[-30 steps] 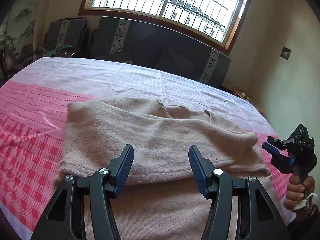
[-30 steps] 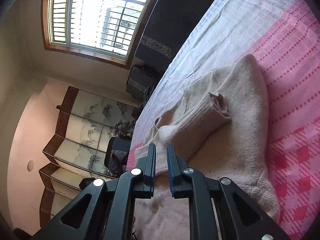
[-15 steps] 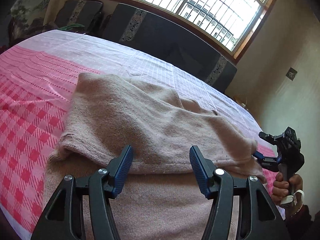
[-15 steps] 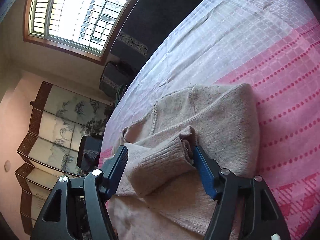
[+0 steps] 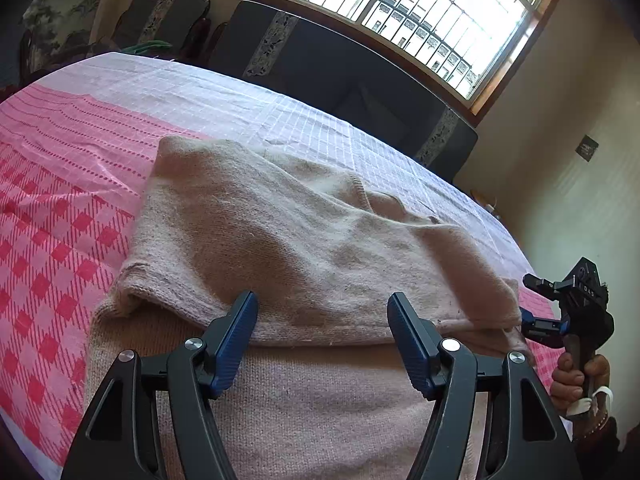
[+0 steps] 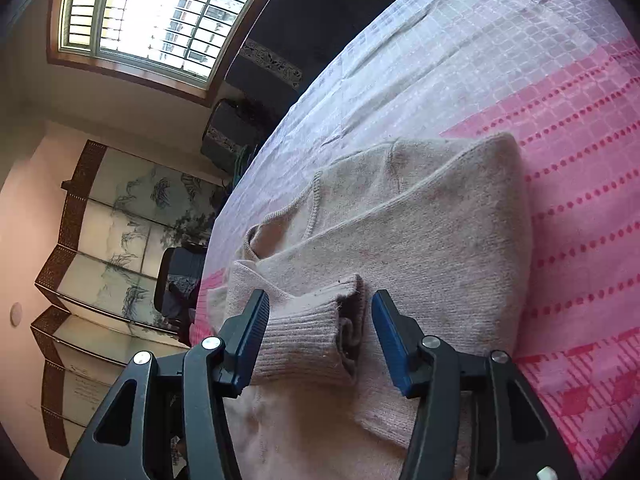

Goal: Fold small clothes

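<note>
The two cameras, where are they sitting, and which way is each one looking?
Left wrist view: sits on the left tongs, looking across the folded beige knitted sweater toward the barred window; the right tongs and the person's hand show.
Right wrist view: sits on the right tongs, looking at the sweater's ribbed cuff; only its own open tongs show.
Both share the sweater, the pink checked bedspread and the window.

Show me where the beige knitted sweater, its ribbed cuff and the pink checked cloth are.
Beige knitted sweater [image 5: 304, 240]: left wrist view, middle of the folded body.
Ribbed cuff [image 6: 304, 340]: right wrist view, on its ribbing, between the open tool's tips.
Pink checked cloth [image 5: 52, 248]: left wrist view, bare patch left of the sweater.
</note>
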Tool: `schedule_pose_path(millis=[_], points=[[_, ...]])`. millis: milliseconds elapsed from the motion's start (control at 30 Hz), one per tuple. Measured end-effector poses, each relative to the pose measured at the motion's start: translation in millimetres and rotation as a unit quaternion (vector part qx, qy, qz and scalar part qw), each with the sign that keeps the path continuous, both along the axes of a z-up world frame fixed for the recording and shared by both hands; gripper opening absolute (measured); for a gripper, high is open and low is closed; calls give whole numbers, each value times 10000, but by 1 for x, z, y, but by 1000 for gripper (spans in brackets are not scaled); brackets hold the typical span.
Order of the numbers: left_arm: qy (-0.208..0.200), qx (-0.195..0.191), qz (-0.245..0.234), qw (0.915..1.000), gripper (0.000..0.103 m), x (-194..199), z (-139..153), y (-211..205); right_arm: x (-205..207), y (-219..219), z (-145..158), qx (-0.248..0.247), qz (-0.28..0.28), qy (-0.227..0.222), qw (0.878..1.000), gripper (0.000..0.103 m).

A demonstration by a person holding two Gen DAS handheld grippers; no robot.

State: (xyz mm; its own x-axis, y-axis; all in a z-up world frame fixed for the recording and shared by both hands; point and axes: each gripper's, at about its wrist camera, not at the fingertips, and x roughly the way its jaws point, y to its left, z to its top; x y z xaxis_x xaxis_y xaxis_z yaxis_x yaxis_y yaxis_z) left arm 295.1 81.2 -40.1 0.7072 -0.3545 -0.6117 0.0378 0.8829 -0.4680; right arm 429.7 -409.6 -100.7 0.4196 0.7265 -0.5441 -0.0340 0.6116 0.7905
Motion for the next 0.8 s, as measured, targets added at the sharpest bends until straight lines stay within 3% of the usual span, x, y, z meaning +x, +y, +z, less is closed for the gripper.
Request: schedule_pose_path(millis=[100, 300, 367, 400, 633, 800], points=[[6, 0, -17, 10000, 70, 1, -1, -1, -1, 7, -4, -53, 142, 81, 9999, 63], [6, -18, -31, 10000, 71, 1, -1, -1, 8, 34, 4, -763, 412, -182, 9961, 60], [8, -26, -22, 10000, 71, 1, -2, -1, 11, 42, 4, -957, 551, -219, 9936, 19], [5, -26, -16, 10000, 71, 1, -2, -1, 10, 41, 3, -941, 512, -232, 9940, 9], [-47, -30, 182, 9998, 73, -3, -1, 5, -14, -20, 54, -1237, -700, -1273, 9816, 6], [-28, 10, 189, 9998, 76, -3, -1, 5, -8, -43, 29, -1481, -806, -810, 9823, 4]])
